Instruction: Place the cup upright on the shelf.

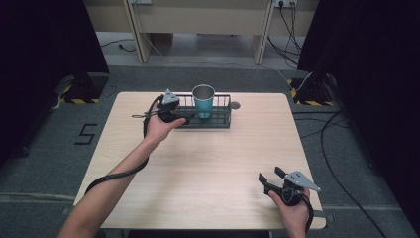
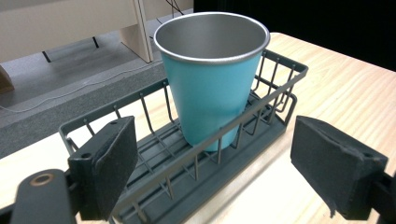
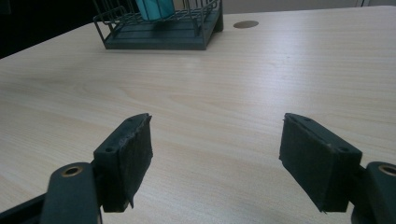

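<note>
From the high view, one teal cup [image 1: 203, 100] stands upright in one dark wire basket [image 1: 218, 119] set toward the far edge of the wooden table [image 1: 208, 168], a little left of its middle. The left gripper [image 1: 187, 117] is held at the basket's left end, close to the cup, while the right gripper [image 1: 268, 178] hangs over the near right corner of the table, well apart from both. A small round grommet [image 1: 235, 105] sits in the tabletop just beside the basket's right end, and cables lie on the grey floor around the table. In the left gripper view, the jaws stand wide apart with nothing between the pads; the basket's near wire wall [image 2: 196, 154] runs across in front of the cup [image 2: 212, 84], between it and the jaws. In the right gripper view, the two jaws are likewise spread and empty over bare wood, with the basket [image 3: 159, 35] and grommet [image 3: 246, 24] far ahead.
</note>
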Tool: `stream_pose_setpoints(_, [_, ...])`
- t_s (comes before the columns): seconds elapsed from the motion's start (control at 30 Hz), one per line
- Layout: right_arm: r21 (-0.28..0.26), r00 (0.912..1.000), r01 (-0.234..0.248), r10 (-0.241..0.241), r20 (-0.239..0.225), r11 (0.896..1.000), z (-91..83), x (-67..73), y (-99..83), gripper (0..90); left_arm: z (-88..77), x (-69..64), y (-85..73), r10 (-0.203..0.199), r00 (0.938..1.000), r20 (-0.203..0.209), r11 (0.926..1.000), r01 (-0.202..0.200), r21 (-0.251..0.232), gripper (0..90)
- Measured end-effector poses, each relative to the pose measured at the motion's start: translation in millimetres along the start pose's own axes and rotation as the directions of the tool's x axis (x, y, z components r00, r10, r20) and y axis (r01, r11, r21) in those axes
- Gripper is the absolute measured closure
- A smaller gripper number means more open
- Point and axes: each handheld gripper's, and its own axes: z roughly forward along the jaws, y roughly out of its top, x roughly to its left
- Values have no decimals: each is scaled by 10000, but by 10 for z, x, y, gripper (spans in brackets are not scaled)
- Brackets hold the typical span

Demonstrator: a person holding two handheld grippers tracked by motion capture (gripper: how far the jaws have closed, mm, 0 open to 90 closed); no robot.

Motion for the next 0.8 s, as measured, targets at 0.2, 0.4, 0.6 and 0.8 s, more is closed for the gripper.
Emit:
stream_pose_setpoints(0.2, [10,10000,-51,51,12,10000,-4,-1,0,261,-116,-27,-97,-18,9999,134,9999,19,-111,144])
stream_pose_setpoints(0.4, [13,10000,-54,54,2,10000,-3,-1,0,261,-226,-38,-207,-73,9999,142,9998,75,-188,143])
stream_pose_setpoints(0.6, [11,10000,-53,53,6,10000,-3,-1,0,261,-338,-35,-320,-60,10000,78,9996,62,-262,144])
stream_pose_setpoints(0.8, [5,10000,-50,50,15,10000,-3,0,0,261,-443,-28,-427,-78,10000,41,9996,79,-262,144])
